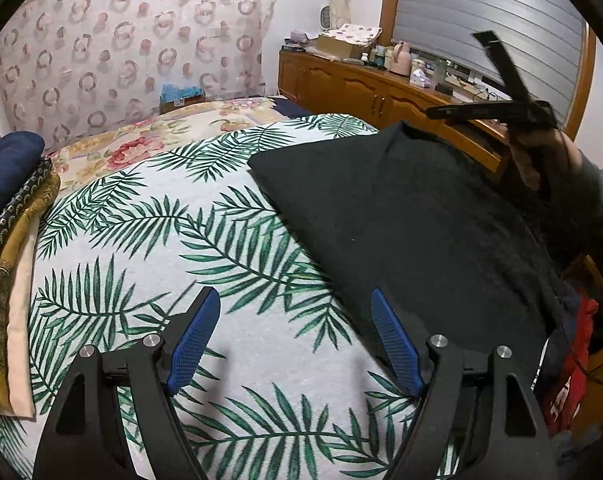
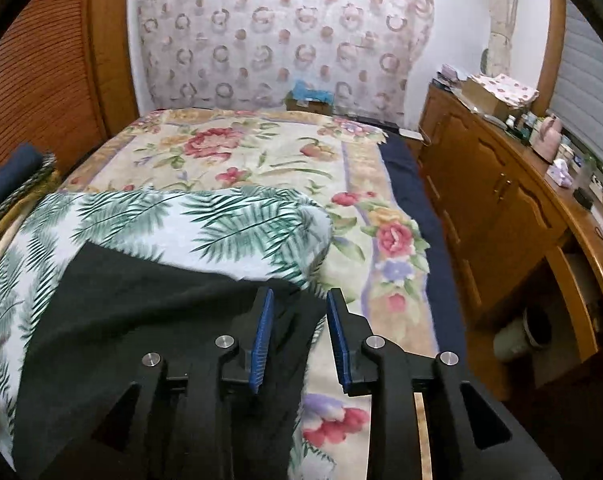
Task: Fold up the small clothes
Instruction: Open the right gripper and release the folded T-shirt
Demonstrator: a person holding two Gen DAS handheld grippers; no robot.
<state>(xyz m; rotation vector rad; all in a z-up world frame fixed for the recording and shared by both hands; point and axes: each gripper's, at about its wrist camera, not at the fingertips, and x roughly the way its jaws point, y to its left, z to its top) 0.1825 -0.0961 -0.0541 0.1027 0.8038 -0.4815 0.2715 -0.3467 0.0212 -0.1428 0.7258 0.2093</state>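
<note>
A black garment (image 1: pixel 401 216) lies on the palm-leaf cloth (image 1: pixel 149 240) on the bed, with a straight edge toward the left. My left gripper (image 1: pixel 295 312) is open and empty above the cloth, its right finger at the garment's near-left edge. In the right wrist view the black garment (image 2: pixel 141 320) spreads below and left. My right gripper (image 2: pixel 297 308) is open and empty over the garment's right edge. The right gripper also shows in the left wrist view (image 1: pixel 501 92), raised above the garment's far right side.
Folded dark blue and gold fabrics (image 1: pixel 9 208) are stacked at the left. A floral bedspread (image 2: pixel 241 152) covers the far bed. A wooden cabinet (image 2: pixel 501 200) with clutter runs along the right. Red items (image 1: pixel 573 360) hang off the bed's right side.
</note>
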